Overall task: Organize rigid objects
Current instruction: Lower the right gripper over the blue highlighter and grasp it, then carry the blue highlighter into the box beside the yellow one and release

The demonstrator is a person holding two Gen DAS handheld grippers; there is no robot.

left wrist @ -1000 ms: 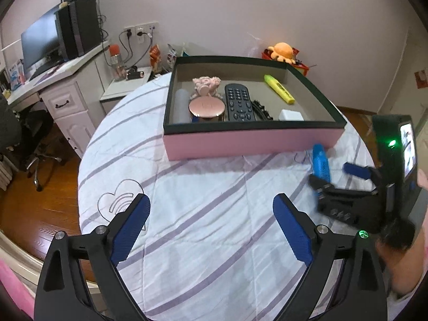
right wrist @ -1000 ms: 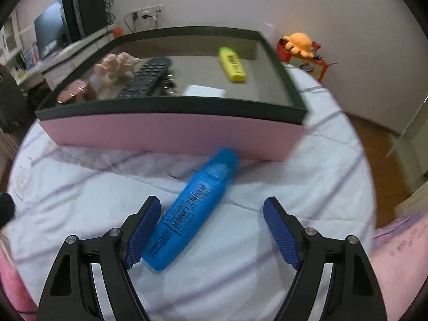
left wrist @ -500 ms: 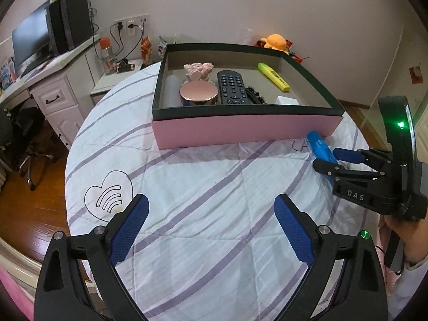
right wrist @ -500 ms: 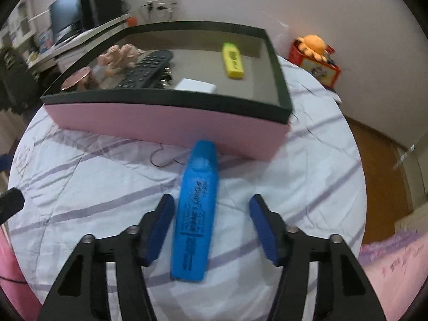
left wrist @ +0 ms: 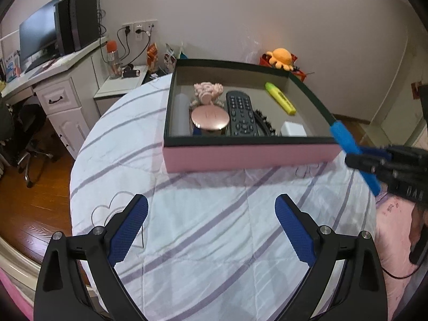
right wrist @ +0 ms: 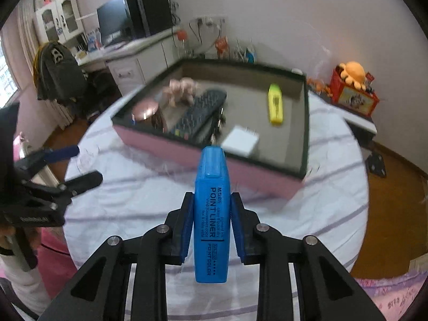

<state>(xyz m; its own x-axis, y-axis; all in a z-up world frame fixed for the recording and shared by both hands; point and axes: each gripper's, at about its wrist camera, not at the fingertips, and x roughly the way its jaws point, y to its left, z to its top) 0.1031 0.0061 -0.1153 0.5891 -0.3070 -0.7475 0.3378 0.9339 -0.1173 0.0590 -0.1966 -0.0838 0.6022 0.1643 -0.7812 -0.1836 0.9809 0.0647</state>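
My right gripper (right wrist: 211, 214) is shut on a blue highlighter (right wrist: 211, 214) and holds it in the air in front of the pink box (right wrist: 187, 157). In the left wrist view the highlighter (left wrist: 347, 141) and right gripper (left wrist: 371, 157) hang by the box's (left wrist: 240, 155) right front corner. The box holds a yellow highlighter (left wrist: 279, 97), a black remote (left wrist: 240, 113), a round pink compact (left wrist: 210, 117), a pink figure (left wrist: 208, 91) and a white block (left wrist: 293, 128). My left gripper (left wrist: 211, 227) is open and empty above the striped tablecloth (left wrist: 214, 214).
The round table stands in a bedroom. A white desk (left wrist: 53, 85) with a monitor is at the back left, with an office chair (left wrist: 26, 139) beside it. An orange plush (left wrist: 279, 57) sits on a red box by the wall. Wooden floor surrounds the table.
My right gripper has closed on the blue highlighter and lifted it off the tablecloth toward the box. The left gripper stays open and has moved little.
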